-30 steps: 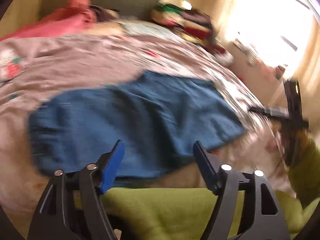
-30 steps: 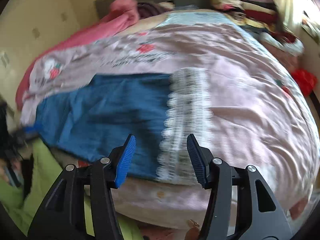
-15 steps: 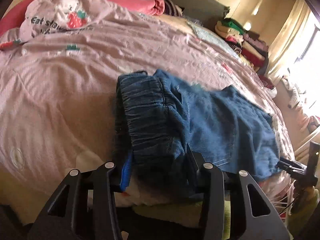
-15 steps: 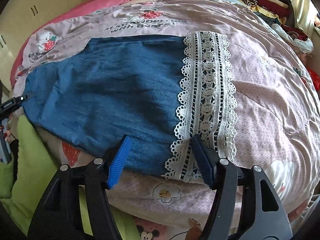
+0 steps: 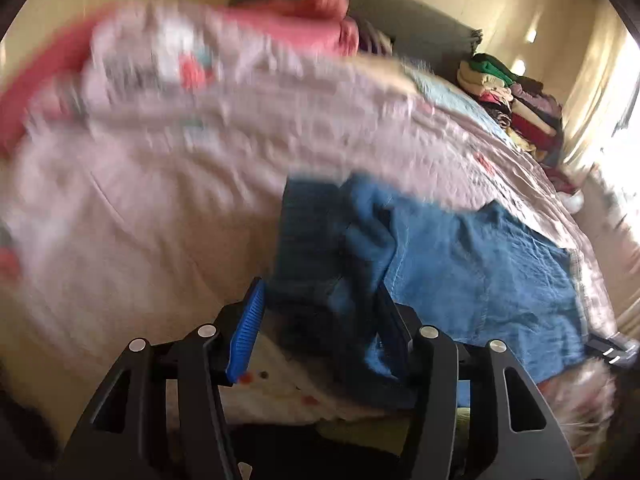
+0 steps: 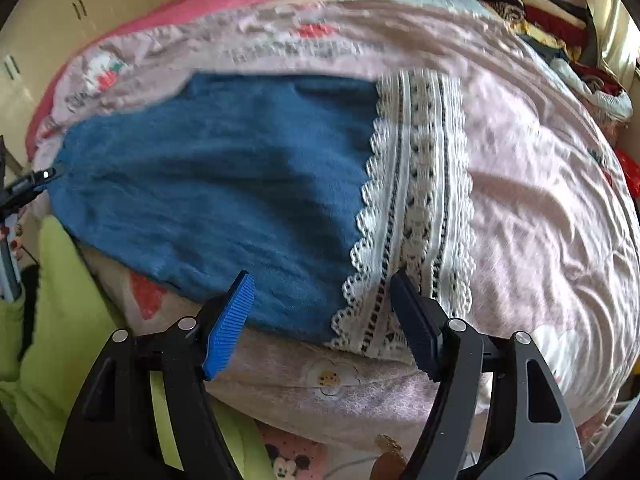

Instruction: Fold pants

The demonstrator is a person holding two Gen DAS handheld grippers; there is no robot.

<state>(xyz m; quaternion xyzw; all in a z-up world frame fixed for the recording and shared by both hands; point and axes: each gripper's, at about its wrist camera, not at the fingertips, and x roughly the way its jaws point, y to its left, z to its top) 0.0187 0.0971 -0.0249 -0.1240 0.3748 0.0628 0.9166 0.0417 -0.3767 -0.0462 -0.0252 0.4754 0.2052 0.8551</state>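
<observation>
Blue pants (image 5: pixel 480 272) lie flat on the pink bedspread (image 5: pixel 140 200), their gathered waistband (image 5: pixel 308 240) at the bed's near edge. My left gripper (image 5: pixel 320 312) straddles that waistband. Its jaws are opening: the left pad stands clear of the cloth, which drapes over the right finger. In the right wrist view the pants (image 6: pixel 220 176) end in a white lace hem (image 6: pixel 420 200). My right gripper (image 6: pixel 320 292) hovers over the hem's near corner. Its jaws are opening too, and the pads do not press on the fabric.
A pink blanket (image 5: pixel 312 20) and a stack of folded clothes (image 5: pixel 516 100) sit at the far side of the bed. A lime-green sleeve (image 6: pixel 60 320) fills the lower left of the right wrist view. Cream wardrobe doors (image 6: pixel 60 0) stand behind the bed.
My left gripper swung over to the waistband, closed on it, then loosened. My right gripper came down closer to the lace hem and spread its jaws wider.
</observation>
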